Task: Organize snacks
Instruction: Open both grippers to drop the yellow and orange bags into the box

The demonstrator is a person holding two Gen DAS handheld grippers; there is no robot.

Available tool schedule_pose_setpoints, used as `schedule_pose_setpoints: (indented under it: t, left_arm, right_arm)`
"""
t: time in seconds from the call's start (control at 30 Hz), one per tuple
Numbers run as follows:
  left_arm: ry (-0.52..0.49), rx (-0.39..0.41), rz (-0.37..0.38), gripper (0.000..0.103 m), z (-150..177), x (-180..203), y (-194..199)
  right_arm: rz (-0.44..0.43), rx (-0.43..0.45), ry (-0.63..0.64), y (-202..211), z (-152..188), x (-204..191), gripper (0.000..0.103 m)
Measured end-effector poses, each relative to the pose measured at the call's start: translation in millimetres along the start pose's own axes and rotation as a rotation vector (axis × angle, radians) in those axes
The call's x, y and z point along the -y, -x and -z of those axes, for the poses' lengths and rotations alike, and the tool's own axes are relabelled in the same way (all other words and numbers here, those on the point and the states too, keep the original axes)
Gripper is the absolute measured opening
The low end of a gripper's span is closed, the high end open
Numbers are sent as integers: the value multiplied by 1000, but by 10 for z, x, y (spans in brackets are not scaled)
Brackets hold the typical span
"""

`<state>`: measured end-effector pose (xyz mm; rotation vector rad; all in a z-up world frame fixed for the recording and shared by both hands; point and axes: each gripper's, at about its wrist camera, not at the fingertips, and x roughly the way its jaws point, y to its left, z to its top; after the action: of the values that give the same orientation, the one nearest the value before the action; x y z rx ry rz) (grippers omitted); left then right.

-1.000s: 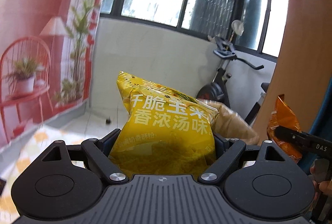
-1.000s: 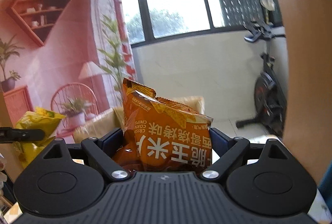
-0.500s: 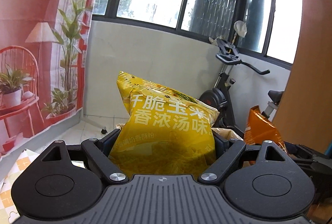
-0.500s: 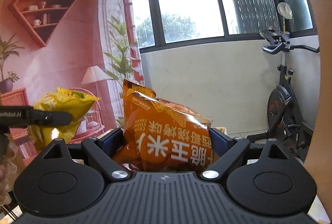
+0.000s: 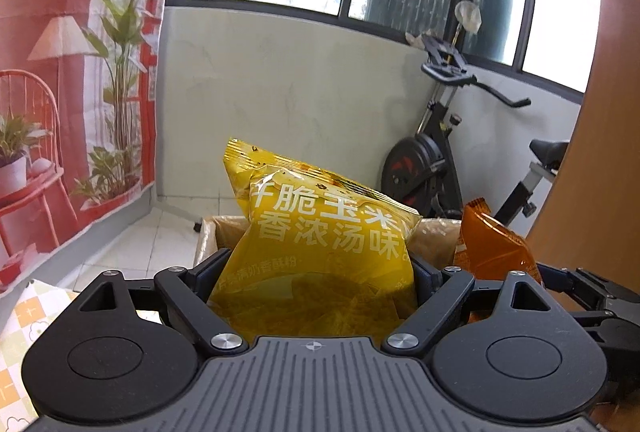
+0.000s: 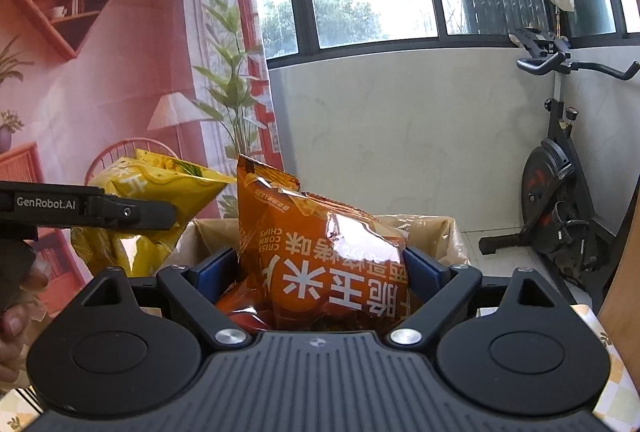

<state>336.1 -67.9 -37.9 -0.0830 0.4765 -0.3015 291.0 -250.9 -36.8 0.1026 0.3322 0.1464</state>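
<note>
My left gripper (image 5: 320, 268) is shut on a puffy yellow snack bag (image 5: 320, 252) with white lettering, held upright between both pads. In the same way my right gripper (image 6: 320, 272) is shut on an orange corn chips bag (image 6: 320, 256). Both bags hang side by side in front of an open cardboard box (image 5: 208, 232) lined with clear plastic. The left wrist view shows the orange bag (image 5: 492, 244) just to the right. From the right wrist view, the yellow bag (image 6: 160, 184) sits at the left, over the box's near left corner (image 6: 440, 228).
An exercise bike (image 5: 432, 168) stands behind the box by the white wall under the windows. A pink printed backdrop (image 5: 60, 72) hangs on the left and a wooden panel (image 5: 600, 152) rises on the right. A checkered cloth (image 5: 24, 320) covers the surface below. A hand (image 6: 16, 296) holds the left gripper.
Both grippers have swept sideways with their bags. The lined box has come into view behind them, and the two bags now hang closer together.
</note>
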Motion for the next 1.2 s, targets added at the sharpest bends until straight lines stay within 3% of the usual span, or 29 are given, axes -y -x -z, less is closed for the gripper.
schedule_pose_setpoints:
  t: [0.27,0.57,0.83,1.2]
  left_arm:
    - [-23,-51,-22,94,-28,-45,-79]
    - [-1,-40,-18,94,-57,-38,13]
    - [-1,-11,-10,93,21,-68,335]
    - [17,20,-33,93,442,-252,896]
  right_arm:
    - [10,-57,-11,-106,27,2,98]
    - [17,-17,1,46,-18,-45,100]
    - [51,13,-58,376,35,4,100]
    - [75,31,-45,895,344,-59,98]
